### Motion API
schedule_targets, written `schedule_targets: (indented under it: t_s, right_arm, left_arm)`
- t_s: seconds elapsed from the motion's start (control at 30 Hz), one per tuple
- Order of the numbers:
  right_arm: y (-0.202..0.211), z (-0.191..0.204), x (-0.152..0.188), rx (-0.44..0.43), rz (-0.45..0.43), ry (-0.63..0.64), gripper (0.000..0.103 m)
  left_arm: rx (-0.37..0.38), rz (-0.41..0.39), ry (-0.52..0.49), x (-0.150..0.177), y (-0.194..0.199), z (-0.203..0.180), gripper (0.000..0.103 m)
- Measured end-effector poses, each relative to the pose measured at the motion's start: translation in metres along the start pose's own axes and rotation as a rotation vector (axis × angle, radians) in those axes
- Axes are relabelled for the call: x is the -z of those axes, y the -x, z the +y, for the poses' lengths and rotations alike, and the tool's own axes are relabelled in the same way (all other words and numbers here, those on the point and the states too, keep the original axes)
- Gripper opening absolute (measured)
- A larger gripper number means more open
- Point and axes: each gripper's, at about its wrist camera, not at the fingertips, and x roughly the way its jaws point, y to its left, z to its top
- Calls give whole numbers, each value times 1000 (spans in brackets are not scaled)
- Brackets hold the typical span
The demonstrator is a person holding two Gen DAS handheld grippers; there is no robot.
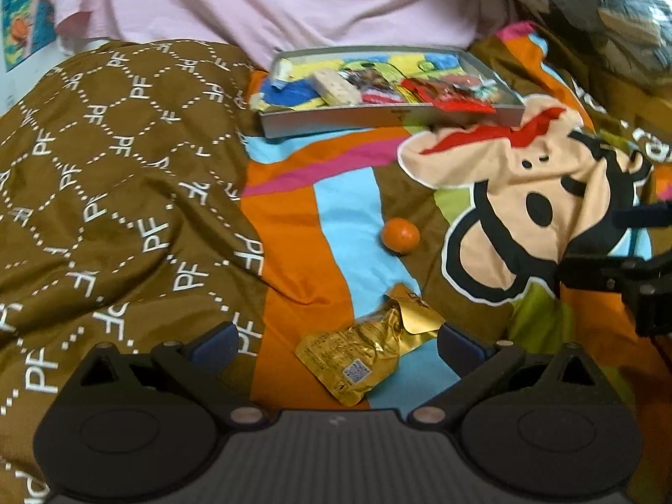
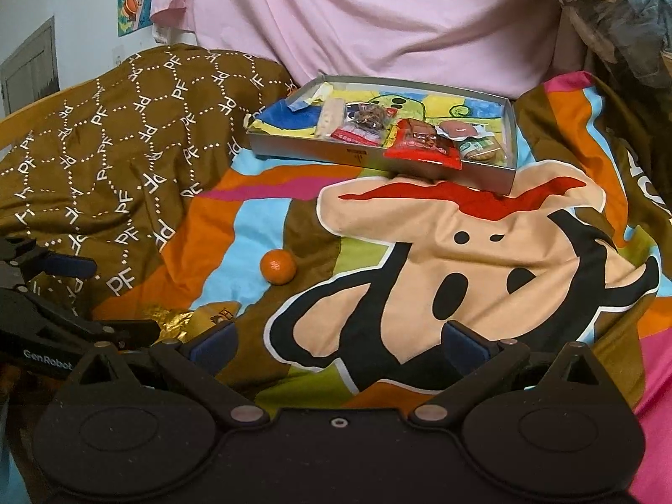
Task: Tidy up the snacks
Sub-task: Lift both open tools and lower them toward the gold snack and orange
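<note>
Left hand-held gripper [image 1: 336, 346]: I see its fingers spread wide, clamped on nothing; the gold pouch [image 1: 369, 355] lies on the bedspread between them, its torn end near my right finger

Right hand-held gripper [image 2: 338, 346]: fingers apart and empty; it hangs above the cartoon monkey print [image 2: 474, 264]

Mandarin [image 1: 400, 233]: loose on the bedspread [image 1: 294, 252], beyond the pouch and apart from it

Snack tray [image 2: 483, 174]: grey, shallow, at the far side against the pink sheet [image 2: 378, 21]; wrapped snacks lie inside; a red packet [image 2: 422, 145] overlaps its near rim

Brown quilt [image 1: 105, 189]: bunched to the left
</note>
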Motion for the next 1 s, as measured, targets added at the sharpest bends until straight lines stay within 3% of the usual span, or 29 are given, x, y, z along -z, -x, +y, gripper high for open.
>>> schedule_targets:
  t_s: [0.47,0.8,1.0]
  right_arm:
    - [-15,-1,-6,-6,11,96,102]
    - [-46,0,-10,-99,-30,194,102]
    - [-77,-1,-17,-204,-9,121,102]
  left_arm:
    - [18,45,-188,-11,-32,-23,103]
    - [104,129,-201,-10,-55,-20,103]
    - [177,174,-152,-13,-68,-8,103]
